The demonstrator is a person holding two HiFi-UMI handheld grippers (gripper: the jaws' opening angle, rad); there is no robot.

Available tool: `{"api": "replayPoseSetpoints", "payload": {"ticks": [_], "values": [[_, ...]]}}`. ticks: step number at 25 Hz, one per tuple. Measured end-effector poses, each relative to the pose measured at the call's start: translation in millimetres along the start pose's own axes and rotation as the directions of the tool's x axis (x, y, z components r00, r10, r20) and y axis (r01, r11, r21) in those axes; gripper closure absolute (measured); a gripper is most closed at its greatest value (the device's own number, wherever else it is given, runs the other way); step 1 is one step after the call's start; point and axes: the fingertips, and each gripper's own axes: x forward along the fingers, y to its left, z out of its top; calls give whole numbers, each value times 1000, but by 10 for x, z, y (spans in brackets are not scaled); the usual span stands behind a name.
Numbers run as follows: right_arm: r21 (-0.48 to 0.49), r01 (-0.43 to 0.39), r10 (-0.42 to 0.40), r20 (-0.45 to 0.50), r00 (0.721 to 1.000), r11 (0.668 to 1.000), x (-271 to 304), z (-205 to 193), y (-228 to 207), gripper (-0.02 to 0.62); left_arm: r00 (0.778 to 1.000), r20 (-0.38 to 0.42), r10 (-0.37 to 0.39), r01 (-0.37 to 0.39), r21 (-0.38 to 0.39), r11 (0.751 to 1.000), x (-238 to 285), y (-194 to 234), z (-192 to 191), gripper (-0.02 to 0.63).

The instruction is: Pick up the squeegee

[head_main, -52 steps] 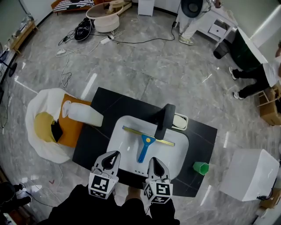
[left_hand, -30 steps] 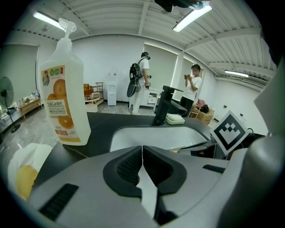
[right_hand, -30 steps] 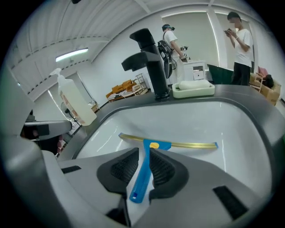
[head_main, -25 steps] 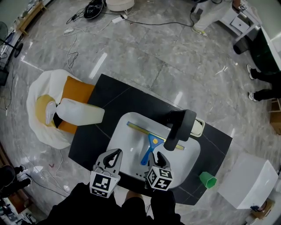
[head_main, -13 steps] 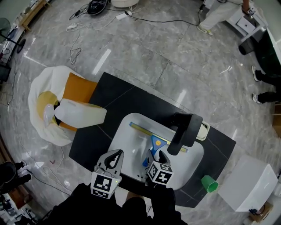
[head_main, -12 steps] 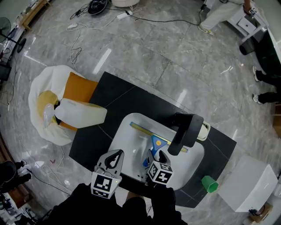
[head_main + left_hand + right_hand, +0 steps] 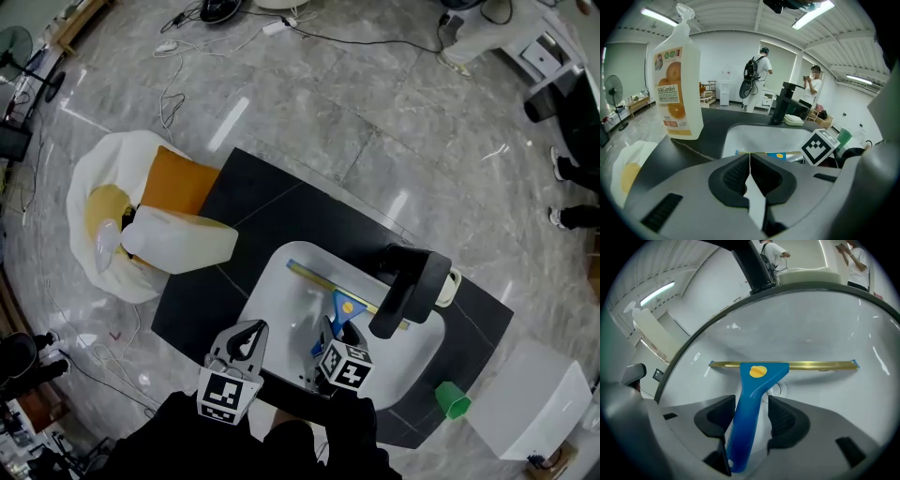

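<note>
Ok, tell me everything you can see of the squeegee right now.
The squeegee has a blue plastic handle with a round yellow cap and a long brass-coloured blade bar with blue tips. It lies flat on the bottom of the white sink, its handle between the right claw's closing jaws, which don't yet grip it.

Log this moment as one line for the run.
right gripper: jaws closing around handle of blue plastic squeegee, not yet clamped | squeegee: lying in white sink basin | left gripper: shut, empty
</note>
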Motion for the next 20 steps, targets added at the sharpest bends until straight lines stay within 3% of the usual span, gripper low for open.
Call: {"api": "replayPoseSetpoints", "payload": {"ticks": [7,20], "values": [[-9,-5,4,-7,1000,1000,59,-20,44,421,1000,-3,16,-16,-9,1000,-28,65,-41,580],[66,6,-6,-5,1000,998,44,-17,39,448,1000,11,19,-19,-3,1000,-131,111,7,580]]}}
